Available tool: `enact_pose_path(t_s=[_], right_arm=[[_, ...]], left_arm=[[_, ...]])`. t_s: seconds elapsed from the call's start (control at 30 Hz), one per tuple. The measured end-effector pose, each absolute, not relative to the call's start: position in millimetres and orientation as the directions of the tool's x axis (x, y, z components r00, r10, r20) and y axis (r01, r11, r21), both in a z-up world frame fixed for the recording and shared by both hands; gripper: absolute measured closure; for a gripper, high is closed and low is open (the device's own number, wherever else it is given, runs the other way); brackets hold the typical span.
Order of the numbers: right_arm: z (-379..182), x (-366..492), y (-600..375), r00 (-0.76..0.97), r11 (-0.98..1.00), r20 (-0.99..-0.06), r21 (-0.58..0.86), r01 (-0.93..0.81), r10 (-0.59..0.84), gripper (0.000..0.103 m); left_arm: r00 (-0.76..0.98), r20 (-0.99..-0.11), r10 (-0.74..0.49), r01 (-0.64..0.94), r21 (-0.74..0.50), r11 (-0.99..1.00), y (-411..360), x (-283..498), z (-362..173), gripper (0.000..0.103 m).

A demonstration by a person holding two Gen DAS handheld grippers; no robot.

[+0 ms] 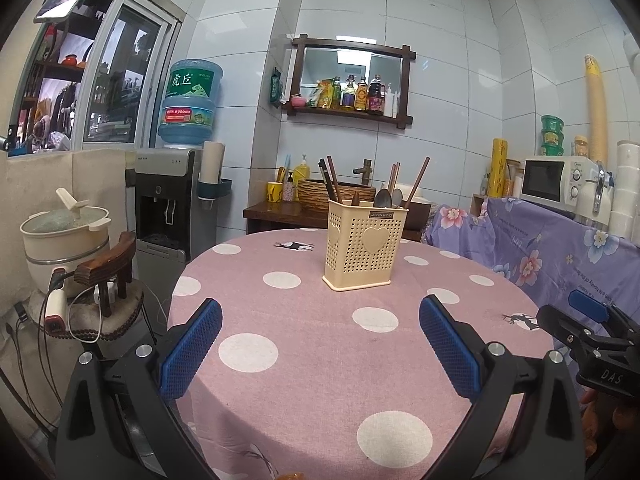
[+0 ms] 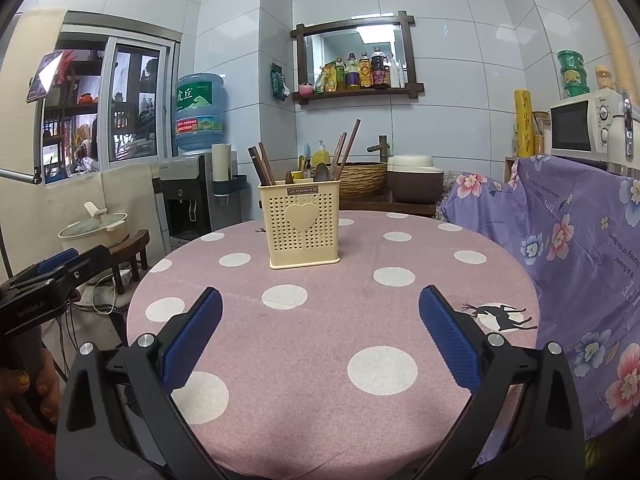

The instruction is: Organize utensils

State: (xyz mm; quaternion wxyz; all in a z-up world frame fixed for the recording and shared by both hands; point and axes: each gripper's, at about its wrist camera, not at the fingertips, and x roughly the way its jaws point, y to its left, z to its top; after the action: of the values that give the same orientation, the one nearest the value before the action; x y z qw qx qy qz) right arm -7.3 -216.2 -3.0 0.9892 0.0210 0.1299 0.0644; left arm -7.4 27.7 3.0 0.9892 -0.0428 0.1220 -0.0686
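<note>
A cream perforated utensil holder [image 1: 363, 249] with a heart on its front stands upright on the far part of the round pink polka-dot table [image 1: 320, 344]. It holds dark wooden chopsticks [image 1: 330, 179] and metal spoons [image 1: 383, 198]. It also shows in the right wrist view [image 2: 305, 224], with chopsticks [image 2: 262, 164] and spoons [image 2: 321, 172] sticking out. My left gripper [image 1: 320, 320] is open and empty over the near table. My right gripper [image 2: 320, 312] is open and empty, and shows at the right edge of the left wrist view [image 1: 588, 312].
A water dispenser [image 1: 176, 200] and a pot [image 1: 66, 236] on a wooden chair [image 1: 106, 268] stand at the left. A floral purple cloth [image 1: 560, 248] covers a counter at the right with a microwave [image 1: 556, 180]. A sink cabinet [image 1: 288, 212] stands behind the table.
</note>
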Motion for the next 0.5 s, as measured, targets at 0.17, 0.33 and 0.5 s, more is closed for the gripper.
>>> enact_pose_path(t_s=[0.17,0.33,0.5], right_arm=[[-4.3,-6.1,-216.7,0.957,0.991,-0.259,0.062,-0.119,0.131,0.006],[-4.5,-5.9,-215.9,0.957,0.991,-0.260,0.061,-0.119,0.131,0.006],[-4.6,-5.7,-215.9,0.956,0.991,-0.261,0.062,-0.119,0.131,0.006]], left_arm=[[0.960,-0.237,-0.148,0.128,-0.098,0.987,27.0,-7.6,2.6,0.005],[0.961,-0.239,-0.137,0.118,-0.093,0.989,26.7,-6.8,2.2,0.005],[0.956,-0.252,-0.151,0.127,-0.110,0.986,27.7,-4.3,1.5,0.005]])
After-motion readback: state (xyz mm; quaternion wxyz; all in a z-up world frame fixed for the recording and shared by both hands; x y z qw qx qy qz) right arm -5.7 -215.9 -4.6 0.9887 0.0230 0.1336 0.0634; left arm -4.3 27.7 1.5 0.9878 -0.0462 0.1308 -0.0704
